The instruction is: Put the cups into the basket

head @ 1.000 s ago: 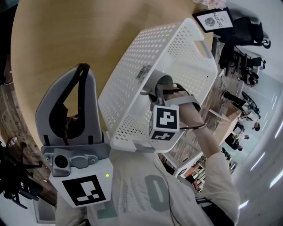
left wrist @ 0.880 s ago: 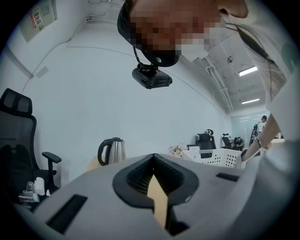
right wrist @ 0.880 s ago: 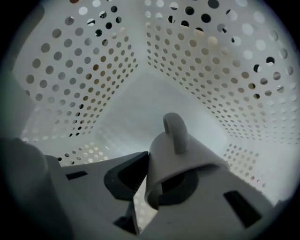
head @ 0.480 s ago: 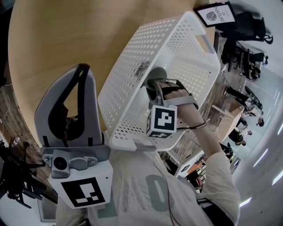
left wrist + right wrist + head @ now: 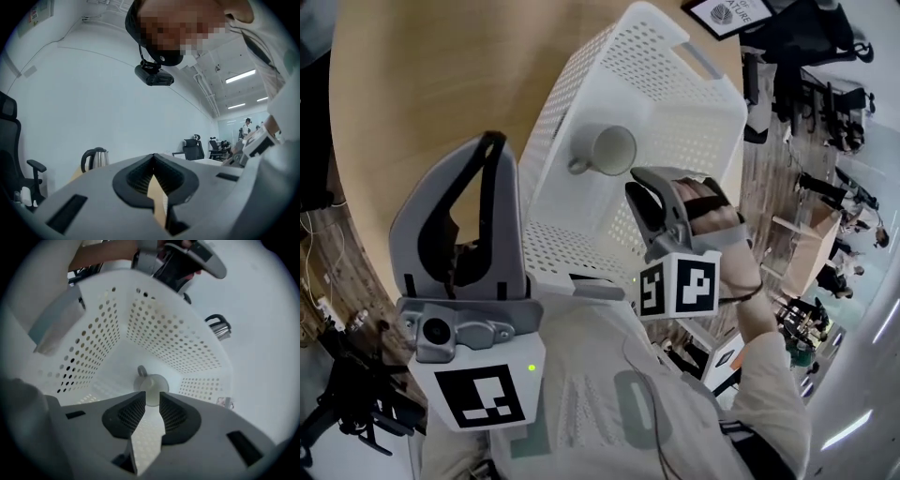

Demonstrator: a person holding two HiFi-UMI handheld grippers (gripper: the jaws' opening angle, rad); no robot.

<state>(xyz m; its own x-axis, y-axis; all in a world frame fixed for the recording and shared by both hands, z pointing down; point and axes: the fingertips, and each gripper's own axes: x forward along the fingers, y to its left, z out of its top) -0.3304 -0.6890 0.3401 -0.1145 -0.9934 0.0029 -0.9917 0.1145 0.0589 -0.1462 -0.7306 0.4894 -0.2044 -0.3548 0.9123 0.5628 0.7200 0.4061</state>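
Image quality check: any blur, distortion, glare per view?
Head view: strong fisheye, basket walls bow; cup sharp. Left gripper view: mosaic patch up top, bright ceiling strips, kettle soft. Right gripper view: dark vignette at corners, cup in the basket slightly soft.

Basket (image 5: 712, 94) open on top, holed walls all round, cup (image 5: 612, 150) upright on its floor near one long wall, bare floor beside it, right gripper (image 5: 652, 192) over the near rim, jaws apart.
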